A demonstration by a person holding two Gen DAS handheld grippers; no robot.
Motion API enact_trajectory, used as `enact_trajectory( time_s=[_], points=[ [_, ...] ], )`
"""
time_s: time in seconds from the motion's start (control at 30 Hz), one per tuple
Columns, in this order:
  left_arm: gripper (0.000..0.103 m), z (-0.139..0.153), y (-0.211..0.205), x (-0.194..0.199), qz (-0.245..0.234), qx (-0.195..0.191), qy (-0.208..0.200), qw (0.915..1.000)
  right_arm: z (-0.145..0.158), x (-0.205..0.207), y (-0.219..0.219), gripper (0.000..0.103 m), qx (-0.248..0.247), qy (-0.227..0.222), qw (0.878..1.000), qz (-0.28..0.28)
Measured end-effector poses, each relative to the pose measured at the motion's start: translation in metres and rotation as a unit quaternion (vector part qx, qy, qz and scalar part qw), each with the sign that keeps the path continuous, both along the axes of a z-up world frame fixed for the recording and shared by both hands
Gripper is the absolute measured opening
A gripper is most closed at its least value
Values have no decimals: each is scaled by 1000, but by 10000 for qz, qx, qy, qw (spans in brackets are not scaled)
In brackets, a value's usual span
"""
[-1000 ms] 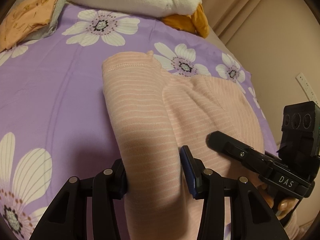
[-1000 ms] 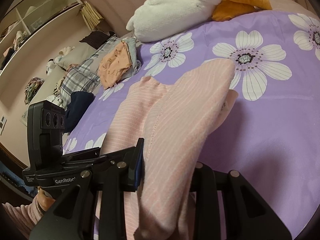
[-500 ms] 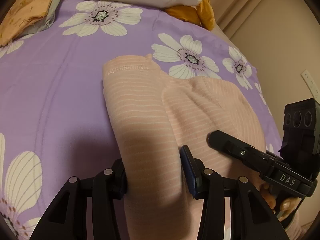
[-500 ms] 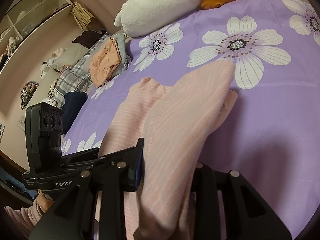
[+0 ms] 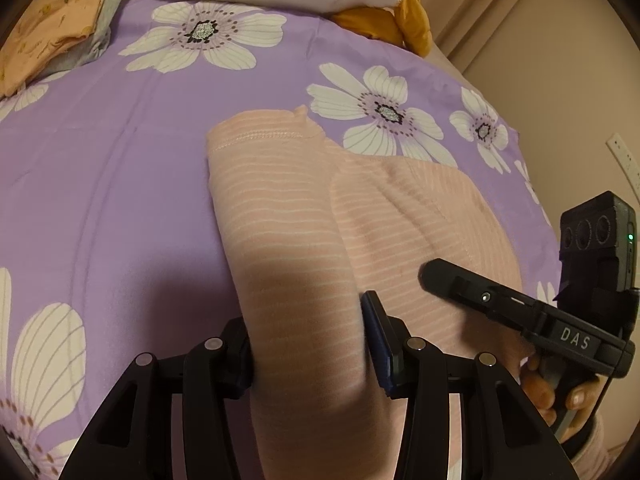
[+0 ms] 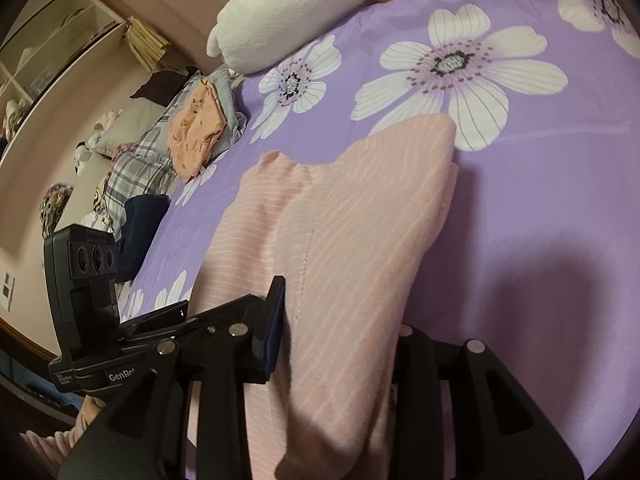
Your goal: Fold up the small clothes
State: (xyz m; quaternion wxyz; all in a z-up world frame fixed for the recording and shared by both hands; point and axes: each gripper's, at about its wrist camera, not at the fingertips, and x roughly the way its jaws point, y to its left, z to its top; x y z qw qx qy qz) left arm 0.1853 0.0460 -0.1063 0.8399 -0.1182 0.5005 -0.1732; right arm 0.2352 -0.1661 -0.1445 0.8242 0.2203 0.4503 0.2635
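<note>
On the purple bedspread, pink striped garment lies toward 12 o'clock. Left tongs clench its fold. Right tongs are opening, cloth still between.

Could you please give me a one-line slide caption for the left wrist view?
Left gripper holds a pink striped garment over the purple floral bedspread.

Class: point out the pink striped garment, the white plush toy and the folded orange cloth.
pink striped garment [image 5: 280,216], left wrist view, left folded panel.
white plush toy [image 6: 288,12], right wrist view, body.
folded orange cloth [image 6: 194,128], right wrist view, top face.
</note>
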Motion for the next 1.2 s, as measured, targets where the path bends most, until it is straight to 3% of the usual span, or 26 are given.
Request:
enact_trajectory(
  time_s=[0.37, 1.2],
  points=[
    [47, 2, 3, -7, 51, 87, -18, 9999, -8, -5, -23, 41, 381, 282, 9985, -285],
    [47, 4, 16, -46, 248, 333, -11, 9991, -8, -27, -51, 46, 198, 348, 9964, -741]
  ],
)
